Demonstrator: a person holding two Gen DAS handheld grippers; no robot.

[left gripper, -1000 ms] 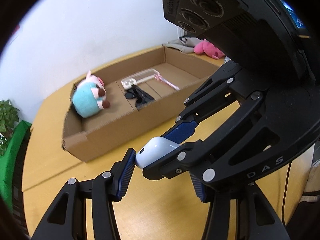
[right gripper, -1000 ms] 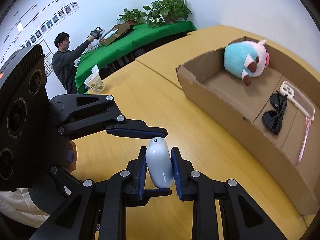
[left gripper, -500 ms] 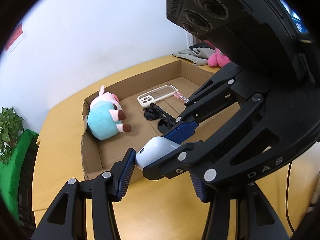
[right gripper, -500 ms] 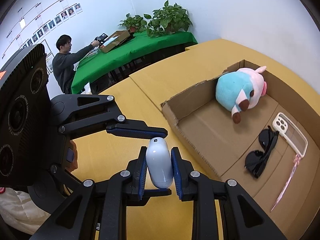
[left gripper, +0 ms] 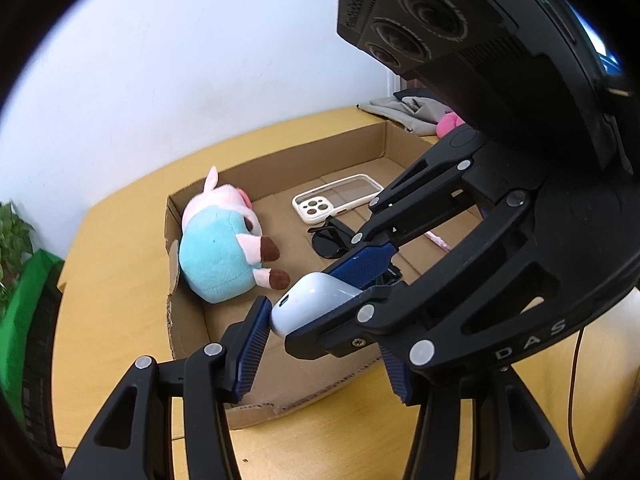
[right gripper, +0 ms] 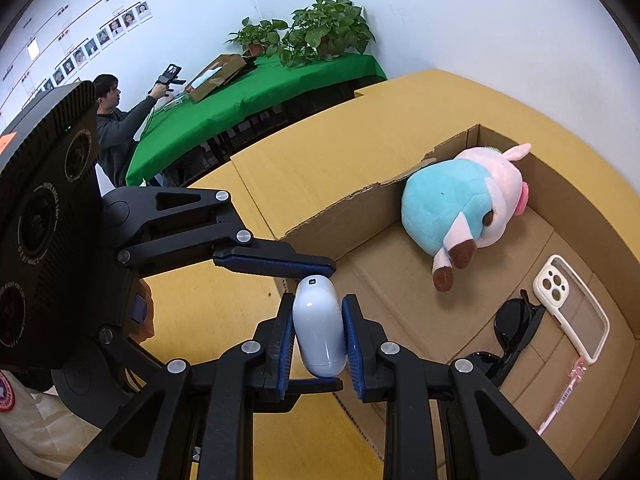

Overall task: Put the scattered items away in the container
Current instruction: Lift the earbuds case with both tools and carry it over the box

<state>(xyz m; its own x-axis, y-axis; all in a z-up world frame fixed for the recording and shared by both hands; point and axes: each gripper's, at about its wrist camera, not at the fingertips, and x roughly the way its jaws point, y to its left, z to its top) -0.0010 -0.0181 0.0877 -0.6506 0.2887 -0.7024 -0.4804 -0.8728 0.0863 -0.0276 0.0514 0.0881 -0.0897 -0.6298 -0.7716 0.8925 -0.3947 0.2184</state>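
My right gripper (right gripper: 319, 338) is shut on a white earbud case (right gripper: 319, 330), also seen in the left wrist view (left gripper: 312, 302). It holds the case in the air over the near left corner of the cardboard box (left gripper: 192, 332). My left gripper (left gripper: 324, 350) is open; its fingers stand on either side of the case without clamping it, one finger (right gripper: 276, 266) resting above the case's top. Inside the box lie a blue and pink plush toy (left gripper: 224, 256), black sunglasses (left gripper: 332, 240) and a clear phone case (left gripper: 336, 202) with a pink strap (right gripper: 564, 394).
The box stands on a yellow wooden table (left gripper: 112, 272). Grey cloth and a pink plush (left gripper: 420, 114) lie beyond the box's far end. A green-covered table with plants (right gripper: 280, 64) and a seated person (right gripper: 116, 124) are in the background.
Both grippers have moved together, with the earbud case, from in front of the box to above its near left corner. The box contents now appear closer and from higher up.
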